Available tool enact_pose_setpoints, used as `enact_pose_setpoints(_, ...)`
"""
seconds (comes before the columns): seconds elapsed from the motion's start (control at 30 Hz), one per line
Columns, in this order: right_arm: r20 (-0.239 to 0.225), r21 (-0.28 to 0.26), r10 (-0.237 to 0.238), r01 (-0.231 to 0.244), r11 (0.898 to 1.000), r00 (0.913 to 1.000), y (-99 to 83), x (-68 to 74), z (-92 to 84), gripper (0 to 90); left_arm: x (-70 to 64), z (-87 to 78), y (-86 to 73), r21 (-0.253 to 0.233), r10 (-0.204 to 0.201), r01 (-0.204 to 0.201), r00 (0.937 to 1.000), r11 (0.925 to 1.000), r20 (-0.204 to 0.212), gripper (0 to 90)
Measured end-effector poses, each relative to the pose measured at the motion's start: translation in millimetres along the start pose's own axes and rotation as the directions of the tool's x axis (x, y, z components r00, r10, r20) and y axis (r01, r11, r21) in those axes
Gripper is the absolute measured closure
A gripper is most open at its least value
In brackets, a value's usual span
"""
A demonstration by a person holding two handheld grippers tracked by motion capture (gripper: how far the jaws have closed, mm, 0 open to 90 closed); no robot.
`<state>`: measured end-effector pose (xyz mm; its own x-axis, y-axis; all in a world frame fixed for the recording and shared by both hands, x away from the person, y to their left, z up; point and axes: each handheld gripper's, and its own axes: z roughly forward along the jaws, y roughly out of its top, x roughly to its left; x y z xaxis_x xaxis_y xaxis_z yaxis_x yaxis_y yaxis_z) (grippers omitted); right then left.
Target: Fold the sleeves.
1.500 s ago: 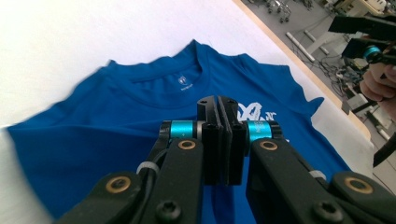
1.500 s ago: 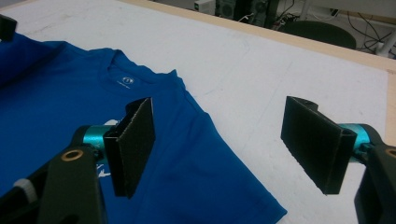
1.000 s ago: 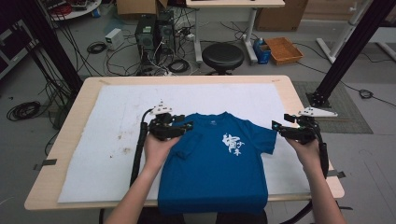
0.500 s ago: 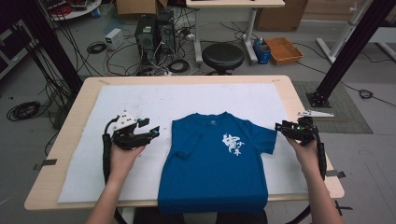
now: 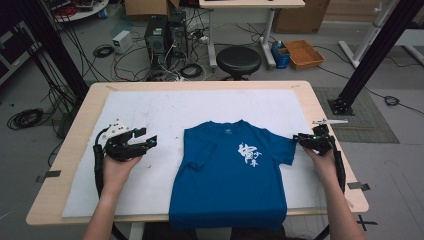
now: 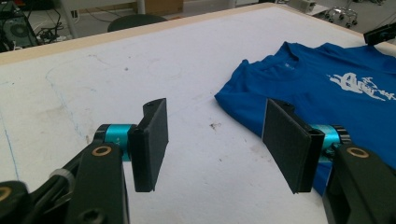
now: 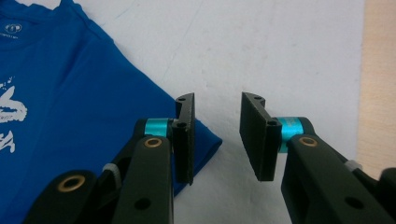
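A blue T-shirt (image 5: pixel 230 185) with a white print lies flat on the white mat, its hem over the table's near edge. My left gripper (image 5: pixel 148 141) hovers over bare mat to the left of the shirt. Its jaws have just been opening and are open with nothing between them; in the left gripper view (image 6: pixel 215 107) the shirt (image 6: pixel 289 79) lies to their right. My right gripper (image 5: pixel 299 138) is low at the tip of the shirt's right sleeve. Its jaws (image 7: pixel 218 99) have just been closing. White mat shows in the gap, and the sleeve tip (image 7: pixel 210 144) lies under the left jaw.
The white mat (image 5: pixel 150 110) covers most of the wooden table (image 5: pixel 80 125). Beyond the far edge stand a black stool (image 5: pixel 238 60), computer towers (image 5: pixel 162 35) with cables, and an orange box (image 5: pixel 304 52). A black frame post (image 5: pixel 370 55) rises at the right.
My left gripper has moved left, off the shirt's shoulder and onto bare mat. My right gripper has sunk towards the right sleeve tip and its jaws have narrowed.
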<state>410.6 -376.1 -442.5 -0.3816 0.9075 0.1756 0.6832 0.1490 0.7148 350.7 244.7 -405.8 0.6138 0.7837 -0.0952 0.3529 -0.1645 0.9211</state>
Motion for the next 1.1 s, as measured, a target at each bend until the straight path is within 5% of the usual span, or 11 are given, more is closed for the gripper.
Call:
enact_pose_setpoints(0.33,-0.011,0.014,-0.009,0.01,1.0,0.9999,-1.0,-0.3,1.5,69.2,-3.3,4.6,-0.6,0.022,0.006,-0.006,0.9998,0.9997,0.017,40.9)
enact_pose_setpoints(0.5,-0.008,0.026,-0.046,0.046,0.999,0.9989,-1.4,4.7,2.9,85.1,-3.5,5.5,-0.7,0.023,0.007,-0.007,0.9996,0.9997,0.027,40.8)
enact_pose_setpoints(0.67,-0.001,0.009,-0.07,0.07,0.998,0.9976,0.2,10.4,-3.9,89.1,-3.8,5.3,0.1,0.02,0.004,-0.005,0.9995,0.9998,0.031,40.8)
enact_pose_setpoints(0.83,-0.018,-0.059,-0.107,0.106,0.993,0.9941,14.4,37.4,-30.5,89.4,-3.3,5.5,2.1,0.012,0.004,-0.004,0.9993,0.9999,0.038,40.9)
enact_pose_setpoints(1.1,-0.015,-0.04,-0.209,0.208,0.977,0.9779,36.8,92.6,-33.9,89.4,-5.0,8.1,4.4,0.013,0.005,-0.006,0.9984,0.9999,0.057,40.9)
